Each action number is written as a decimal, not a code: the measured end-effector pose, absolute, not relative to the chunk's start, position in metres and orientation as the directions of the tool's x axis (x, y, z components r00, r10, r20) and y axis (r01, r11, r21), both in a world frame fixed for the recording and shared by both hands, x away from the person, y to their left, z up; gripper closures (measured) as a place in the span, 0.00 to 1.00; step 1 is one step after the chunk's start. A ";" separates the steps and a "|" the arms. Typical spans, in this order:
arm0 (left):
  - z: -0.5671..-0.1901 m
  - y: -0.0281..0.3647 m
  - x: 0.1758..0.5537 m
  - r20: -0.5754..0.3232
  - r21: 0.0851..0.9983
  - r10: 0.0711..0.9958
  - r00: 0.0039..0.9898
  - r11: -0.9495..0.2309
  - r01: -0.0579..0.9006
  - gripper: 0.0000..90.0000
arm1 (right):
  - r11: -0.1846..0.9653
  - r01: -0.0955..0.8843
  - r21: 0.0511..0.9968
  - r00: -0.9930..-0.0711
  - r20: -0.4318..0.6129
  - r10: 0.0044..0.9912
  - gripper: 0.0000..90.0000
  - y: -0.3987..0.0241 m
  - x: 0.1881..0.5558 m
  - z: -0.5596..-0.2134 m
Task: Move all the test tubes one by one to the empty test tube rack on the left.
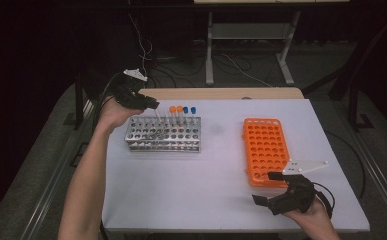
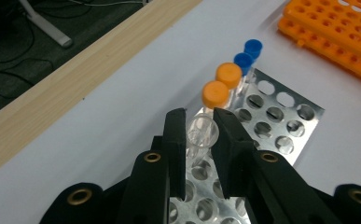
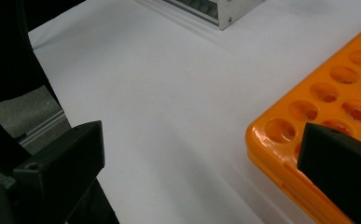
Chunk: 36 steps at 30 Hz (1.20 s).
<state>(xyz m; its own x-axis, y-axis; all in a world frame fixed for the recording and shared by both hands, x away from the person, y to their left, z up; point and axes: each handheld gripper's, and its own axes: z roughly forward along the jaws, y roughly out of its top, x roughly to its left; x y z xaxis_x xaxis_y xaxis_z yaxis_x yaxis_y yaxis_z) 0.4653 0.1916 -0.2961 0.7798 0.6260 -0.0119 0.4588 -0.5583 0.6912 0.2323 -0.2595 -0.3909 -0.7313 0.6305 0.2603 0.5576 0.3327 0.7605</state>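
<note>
- Uncapped clear tube (image 2: 201,135) is what I have in hand: it stands in a back-row hole of the metal rack (image 2: 281,123), at the end of a line of capped tubes, and my left gripper (image 2: 199,133) has its two black jaws closed onto it just below the open rim.
- I judge it light, thin-walled and smooth, probably plastic or glass, so it could slip or crack under a hard squeeze; the upper wall just under the rim, where the jaws sit, looks like the sensible place to hold it.
- With no cap, anything inside would spill if tilted, so I would lift it straight up; whether it holds liquid I cannot tell.
- Beside it in the same row stand two orange-capped tubes (image 2: 222,84) and beyond them two blue-capped tubes (image 2: 248,53), round caps with a matte look.
- That rack is shiny stamped sheet metal with rows of round holes, stiff and likely steady on the table.
- Well apart on the white table (image 1: 216,170) lies the orange rack (image 1: 266,150), moulded plastic, glossy, its holes empty.
- My right gripper (image 1: 272,187) hangs near that rack's near corner, jaws spread wide with nothing between them.
</note>
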 end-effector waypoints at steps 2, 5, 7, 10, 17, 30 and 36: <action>-0.298 0.192 0.469 -0.014 0.696 0.629 0.777 -0.552 0.459 0.83 | 0.331 0.562 0.758 -0.728 0.263 0.633 0.00 -0.261 0.231 -0.392; -0.303 0.191 0.473 -0.024 0.692 0.635 0.772 -0.547 0.471 0.83 | 0.327 0.566 0.757 -0.723 0.266 0.637 0.00 -0.263 0.230 -0.394; -0.306 0.190 0.475 -0.020 0.681 0.633 0.774 -0.559 0.474 0.83 | 0.319 0.569 0.758 -0.719 0.270 0.641 0.00 -0.265 0.230 -0.394; -0.311 0.187 0.477 -0.021 0.669 0.633 0.774 -0.567 0.481 0.83 | 0.312 0.566 0.763 -0.717 0.270 0.642 0.00 -0.266 0.230 -0.393; -0.321 0.181 0.482 -0.023 0.630 0.621 0.783 -0.599 0.494 0.82 | 0.302 0.564 0.769 -0.715 0.270 0.645 0.00 -0.268 0.229 -0.393; -0.316 0.189 0.472 -0.108 0.660 0.651 0.751 -0.518 0.544 0.60 | 0.301 0.565 0.769 -0.714 0.272 0.645 0.00 -0.268 0.229 -0.395; -0.308 0.205 0.448 -0.124 0.725 0.671 0.731 -0.442 0.529 0.47 | 0.291 0.564 0.773 -0.709 0.273 0.650 0.00 -0.270 0.228 -0.395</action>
